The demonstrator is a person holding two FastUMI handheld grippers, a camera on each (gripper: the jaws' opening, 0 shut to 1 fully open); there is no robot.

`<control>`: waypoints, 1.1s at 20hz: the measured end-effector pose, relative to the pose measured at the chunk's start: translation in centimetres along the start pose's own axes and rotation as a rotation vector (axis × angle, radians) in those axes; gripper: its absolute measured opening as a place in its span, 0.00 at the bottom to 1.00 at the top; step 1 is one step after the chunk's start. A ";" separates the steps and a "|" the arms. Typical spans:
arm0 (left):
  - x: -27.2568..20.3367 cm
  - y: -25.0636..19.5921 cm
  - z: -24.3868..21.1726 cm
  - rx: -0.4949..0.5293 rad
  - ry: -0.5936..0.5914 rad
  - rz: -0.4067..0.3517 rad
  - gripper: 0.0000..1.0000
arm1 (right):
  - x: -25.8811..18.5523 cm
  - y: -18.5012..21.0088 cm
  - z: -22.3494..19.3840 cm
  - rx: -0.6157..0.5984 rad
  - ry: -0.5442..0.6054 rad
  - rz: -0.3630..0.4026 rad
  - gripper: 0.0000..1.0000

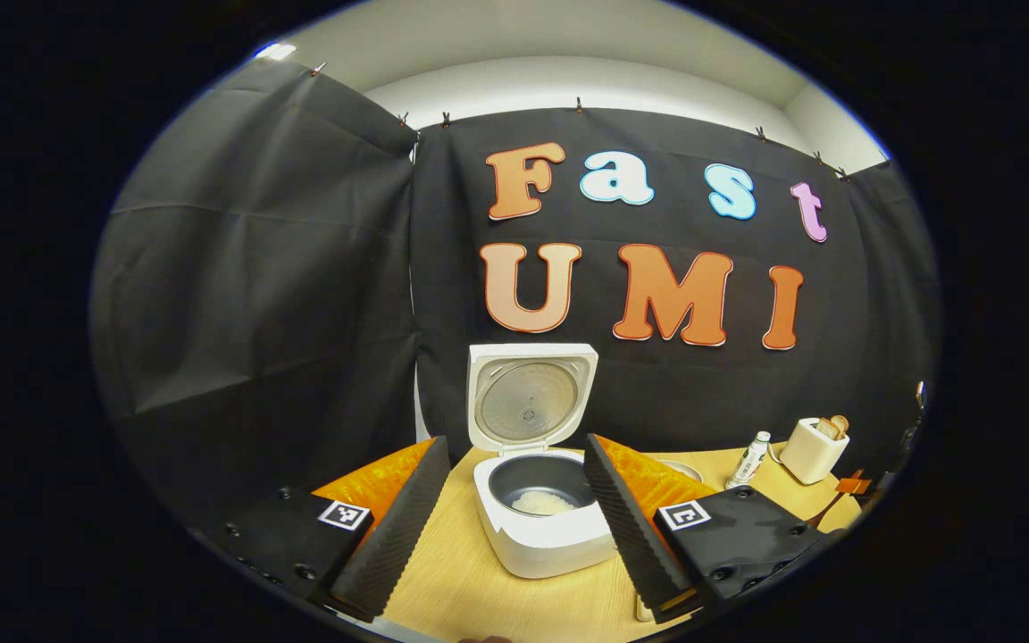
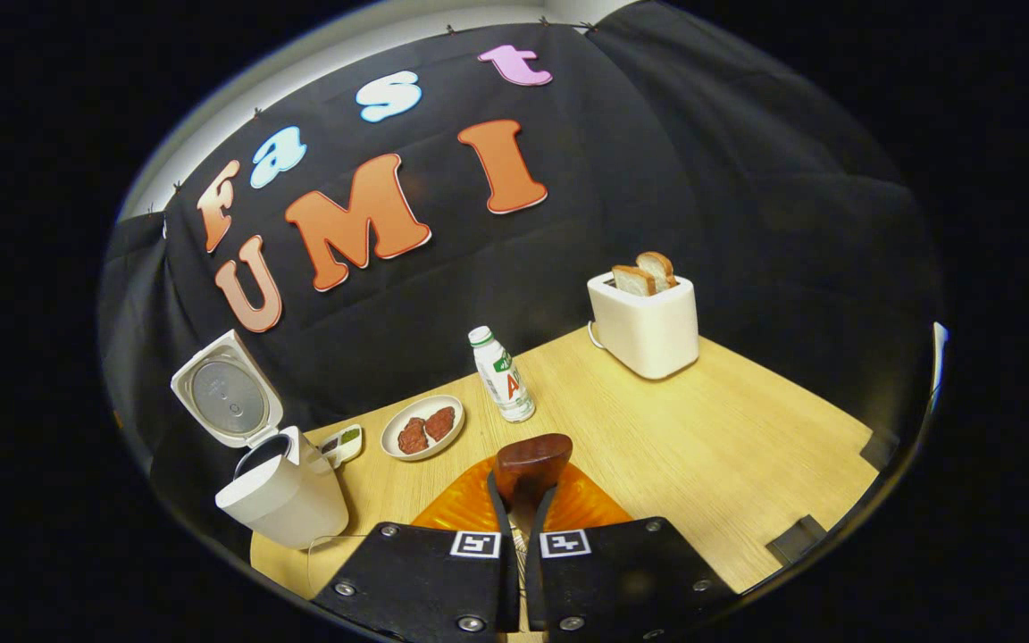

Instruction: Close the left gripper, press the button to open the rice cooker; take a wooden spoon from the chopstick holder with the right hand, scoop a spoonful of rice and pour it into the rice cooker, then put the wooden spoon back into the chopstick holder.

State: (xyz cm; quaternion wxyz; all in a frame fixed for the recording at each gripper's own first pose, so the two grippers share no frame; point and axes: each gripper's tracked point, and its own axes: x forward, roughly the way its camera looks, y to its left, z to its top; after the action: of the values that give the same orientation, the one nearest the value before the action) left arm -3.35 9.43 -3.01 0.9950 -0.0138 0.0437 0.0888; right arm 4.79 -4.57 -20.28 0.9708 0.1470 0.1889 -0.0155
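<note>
already the rice cooker (image 1: 543, 509) is standing with its lid (image 1: 528, 397) swung up and a small heap of rice (image 1: 543, 502) lying in the bowl, so the work seems to be heading toward returning the spoon. going left to right across the table (image 2: 711, 429) in the right gripper view, the cooker is sitting at the far left, a plate (image 2: 423, 427) with two dark patties is lying just right of it, a bottle (image 2: 502, 373) is standing further right of the cooker, and a toaster (image 2: 645, 321) with two bread slices is sitting far to the right.

the left gripper (image 1: 514, 500) is hanging wide open in front of the cooker, gripping nothing, with the cooker showing between its fingers. the right gripper (image 2: 522, 505) is pinching narrowly on the wooden spoon (image 2: 532, 460), whose dark rounded end is sticking up past the fingertips, well right of the cooker.

the chopstick holder is hard to make out from here. the grip is looking thin, so the spoon is likely to twist or slide if it is swung fast. a sweep back toward the cooker is risking a knock on the bottle or the plate, and a spoon going in tilted is risking tipping whatever is receiving it.
</note>
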 end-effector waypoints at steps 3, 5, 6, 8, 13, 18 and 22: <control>0.5 0.3 0.2 0.008 -0.006 -0.004 1.00 | -1.7 2.1 2.1 -0.029 -0.048 0.031 0.02; 0.8 0.4 0.2 0.002 -0.009 -0.014 1.00 | -2.6 3.8 3.0 -0.042 -0.072 0.058 0.02; 0.9 0.3 0.1 -0.006 -0.005 -0.025 1.00 | -3.1 4.9 3.3 -0.035 -0.079 0.081 0.02; 1.3 0.2 -0.1 -0.018 0.000 -0.041 1.00 | -4.0 7.5 3.1 -0.025 -0.081 0.132 0.02; 2.3 1.1 -0.2 0.003 0.008 -0.050 1.00 | -4.2 11.7 1.0 -0.101 -0.064 0.189 0.02; 3.1 2.0 -0.3 0.029 0.007 -0.047 1.00 | -3.6 14.0 -1.8 -0.184 -0.043 0.202 0.02; 3.7 2.4 -0.5 0.043 0.019 -0.048 1.00 | -2.7 14.6 -4.7 -0.255 -0.007 0.184 0.02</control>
State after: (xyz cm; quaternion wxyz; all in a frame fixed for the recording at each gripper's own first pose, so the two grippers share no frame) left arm -0.21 12.46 -3.90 0.9964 0.0058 0.0549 0.0636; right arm 1.83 10.67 -19.39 0.9795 0.0393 0.1718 0.0973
